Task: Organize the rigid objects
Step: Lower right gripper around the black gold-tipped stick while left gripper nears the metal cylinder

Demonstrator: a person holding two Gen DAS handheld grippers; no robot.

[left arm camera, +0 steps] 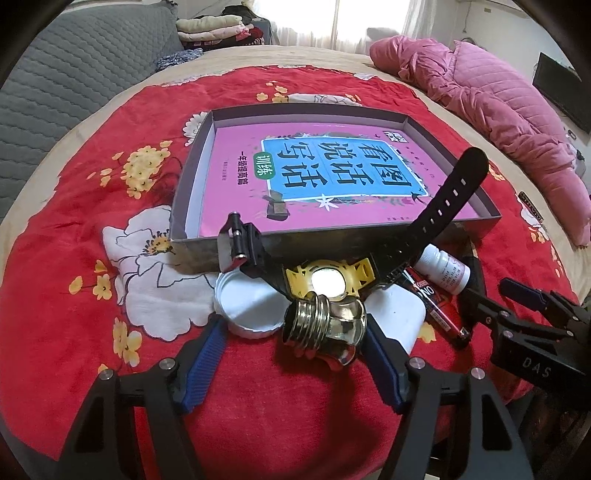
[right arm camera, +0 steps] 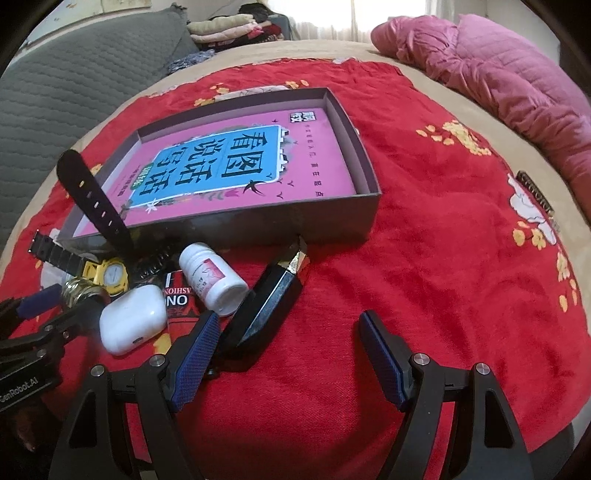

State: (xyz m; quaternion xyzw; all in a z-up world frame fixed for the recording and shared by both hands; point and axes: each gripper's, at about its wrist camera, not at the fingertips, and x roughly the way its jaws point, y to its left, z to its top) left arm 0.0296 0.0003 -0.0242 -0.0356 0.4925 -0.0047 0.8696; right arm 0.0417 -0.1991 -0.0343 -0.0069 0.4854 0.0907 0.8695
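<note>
At 6 o'clock of box [left arm camera: 207, 236], left gripper [left arm camera: 295, 336] spread wide around gold bottle [left arm camera: 323, 328], not yet clamped; right gripper [right arm camera: 286, 332] apart, empty. Pick step; next: close, lift toward 12 o'clock into box

Red floral bedspread [left arm camera: 295, 406] — bright window [left arm camera: 332, 22] behind
</note>
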